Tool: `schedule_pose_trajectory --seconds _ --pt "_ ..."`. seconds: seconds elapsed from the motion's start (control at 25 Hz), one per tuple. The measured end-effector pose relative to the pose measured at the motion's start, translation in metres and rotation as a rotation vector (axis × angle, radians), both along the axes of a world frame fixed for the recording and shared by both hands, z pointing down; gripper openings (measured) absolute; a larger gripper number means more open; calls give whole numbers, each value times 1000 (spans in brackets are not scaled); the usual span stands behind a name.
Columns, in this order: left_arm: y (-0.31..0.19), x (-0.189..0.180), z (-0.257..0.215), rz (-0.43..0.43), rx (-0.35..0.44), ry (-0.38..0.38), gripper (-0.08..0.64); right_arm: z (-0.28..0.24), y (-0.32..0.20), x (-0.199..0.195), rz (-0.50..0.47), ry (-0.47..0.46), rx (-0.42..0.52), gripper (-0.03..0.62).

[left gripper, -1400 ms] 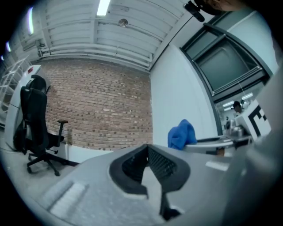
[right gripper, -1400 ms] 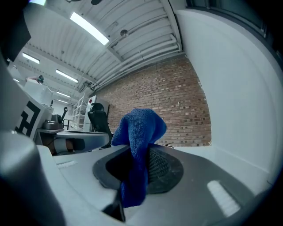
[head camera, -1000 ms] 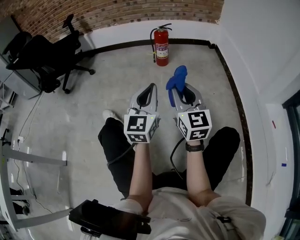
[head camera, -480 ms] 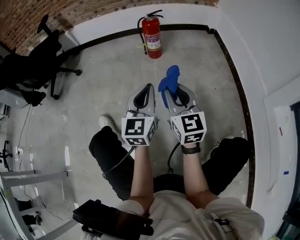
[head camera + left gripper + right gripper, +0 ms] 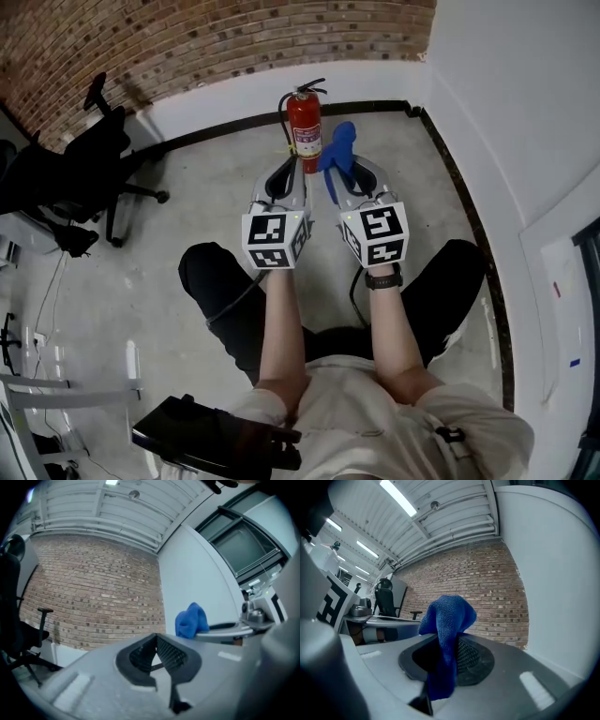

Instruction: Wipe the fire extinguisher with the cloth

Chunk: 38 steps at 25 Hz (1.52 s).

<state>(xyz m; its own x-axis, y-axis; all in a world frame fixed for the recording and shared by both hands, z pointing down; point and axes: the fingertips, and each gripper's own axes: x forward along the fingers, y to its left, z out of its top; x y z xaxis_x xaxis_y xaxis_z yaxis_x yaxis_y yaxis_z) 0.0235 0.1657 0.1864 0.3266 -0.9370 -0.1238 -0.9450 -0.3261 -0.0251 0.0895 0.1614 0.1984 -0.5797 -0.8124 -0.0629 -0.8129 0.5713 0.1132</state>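
While both arms [image 5: 281, 323] reach forward, right claw [image 5: 330, 180] clamps the cloth [image 5: 340, 142], left claw [image 5: 299, 171] closed empty; fire extinguisher [image 5: 304, 127] stands on concrete floor [image 5: 206, 202] by brick wall [image 5: 187, 47].

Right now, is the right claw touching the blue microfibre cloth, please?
Touching: the right gripper view shows the right claw clamped on the blue microfibre cloth.

Head view: high, facing steeply down at the floor [image 5: 216, 202], brick wall [image 5: 216, 42] across the upper frame. Left gripper view, right gripper view: low, close behind own jaws, tilted up toward the ceiling [image 5: 93, 508]. Shared by all three: brick wall, cloth [image 5: 337, 145].
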Motion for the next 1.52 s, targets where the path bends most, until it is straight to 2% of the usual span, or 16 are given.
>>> schedule_pose_trajectory --seconds 0.24,0.36,0.56,0.72,0.88,1.04,1.36,1.52 --pt "-36 -37 -21 -38 49 30 -2 -14 -39 -29 -27 35 38 75" --pt "-53 -42 -6 -28 14 72 -2 9 -47 -35 -33 53 -13 75" --pt "-85 -26 44 -16 -62 85 -2 61 -79 -20 -6 70 -115 75" --pt "-126 -23 78 -21 -98 89 -2 93 -130 -16 -26 26 -166 75" --pt "-166 -36 97 -43 -133 56 -2 114 -176 -31 -40 -12 -217 75" --pt "-209 -53 104 -50 -165 19 -2 114 -210 -47 -39 -9 -208 76" --pt "-289 -57 74 33 -122 22 -2 90 -285 -43 24 18 -158 75" --pt "-319 -67 56 78 -93 39 -1 74 -314 -55 29 54 -113 77"
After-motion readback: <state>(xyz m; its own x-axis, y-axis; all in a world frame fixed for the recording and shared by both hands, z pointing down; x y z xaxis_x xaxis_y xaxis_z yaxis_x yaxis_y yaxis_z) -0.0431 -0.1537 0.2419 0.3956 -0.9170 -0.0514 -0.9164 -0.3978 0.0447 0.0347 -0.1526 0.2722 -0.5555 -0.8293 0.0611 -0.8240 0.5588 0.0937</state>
